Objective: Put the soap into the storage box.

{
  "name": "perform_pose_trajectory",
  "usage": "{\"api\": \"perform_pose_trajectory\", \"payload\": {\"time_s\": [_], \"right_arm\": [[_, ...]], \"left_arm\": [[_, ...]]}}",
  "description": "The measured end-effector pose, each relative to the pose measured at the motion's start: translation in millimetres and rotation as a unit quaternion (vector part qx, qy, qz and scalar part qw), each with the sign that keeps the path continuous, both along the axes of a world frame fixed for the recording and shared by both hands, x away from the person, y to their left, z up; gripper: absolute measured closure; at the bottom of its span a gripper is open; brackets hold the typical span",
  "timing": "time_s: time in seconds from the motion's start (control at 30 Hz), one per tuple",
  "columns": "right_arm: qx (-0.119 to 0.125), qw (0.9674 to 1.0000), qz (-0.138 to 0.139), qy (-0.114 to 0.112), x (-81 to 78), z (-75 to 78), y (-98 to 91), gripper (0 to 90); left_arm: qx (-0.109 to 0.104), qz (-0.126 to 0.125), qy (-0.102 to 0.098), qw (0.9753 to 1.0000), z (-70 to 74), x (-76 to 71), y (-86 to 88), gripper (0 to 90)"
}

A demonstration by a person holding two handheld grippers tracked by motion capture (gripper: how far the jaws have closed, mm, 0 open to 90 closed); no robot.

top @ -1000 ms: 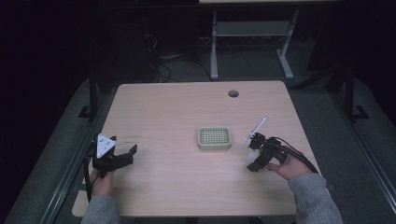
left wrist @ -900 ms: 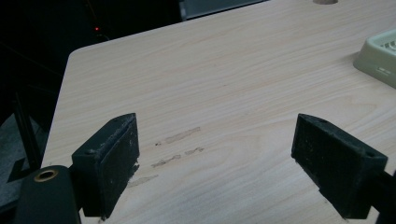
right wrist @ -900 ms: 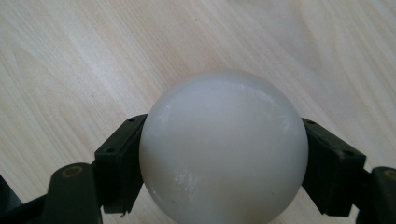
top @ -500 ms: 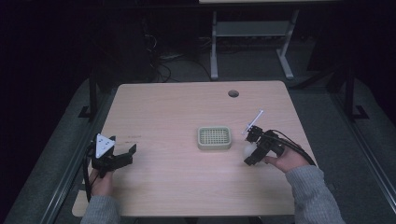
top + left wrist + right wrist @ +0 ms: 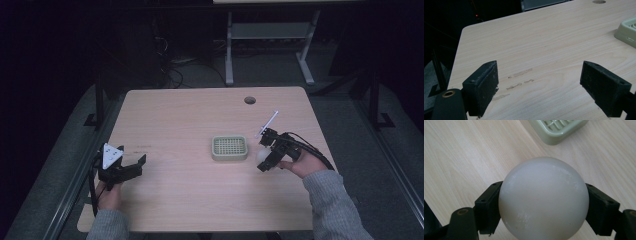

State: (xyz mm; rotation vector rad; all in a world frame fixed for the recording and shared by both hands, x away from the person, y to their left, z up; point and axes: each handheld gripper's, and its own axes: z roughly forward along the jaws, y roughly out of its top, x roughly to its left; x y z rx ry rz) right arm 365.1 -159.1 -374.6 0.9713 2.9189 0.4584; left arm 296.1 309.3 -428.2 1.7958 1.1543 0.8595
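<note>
Beside the green tray (image 5: 229,148), right gripper (image 5: 265,156) clamps a white ball (image 5: 543,198) — left gripper (image 5: 136,167) gapes wide

Right gripper (image 5: 544,205) clamped on a white ball (image 5: 544,198), black fingers (image 5: 487,207) pressed to either side; beyond, pale green slotted tray (image 5: 557,130) resting on the wooden table (image 5: 461,157)

Right gripper (image 5: 266,156) with white ball (image 5: 261,155) moved left, closer to green tray (image 5: 229,148); ball now just beside tray.
</note>
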Motion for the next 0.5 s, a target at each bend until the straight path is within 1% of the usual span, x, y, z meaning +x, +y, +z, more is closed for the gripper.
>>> {"api": "perform_pose_trajectory", "payload": {"time_s": [0.3, 0.37, 0.5], "right_arm": [[-0.002, 1.0000, 0.006, -0.003, 7.2, 7.6, 7.6, 23.9], [0.000, 1.0000, 0.007, -0.002, 8.5, 8.7, 9.1, 23.9], [-0.003, 1.0000, 0.009, 0.001, 11.1, 10.1, 12.1, 24.0]], "left_arm": [[-0.001, 0.002, -0.002, 1.0000, 0.4, 0.0, 0.3, 14.8], [-0.003, 0.001, -0.001, 1.0000, 0.2, 0.3, 0.3, 14.8], [-0.002, 0.002, 0.000, 1.0000, 0.2, 0.3, 0.2, 14.8]]}}
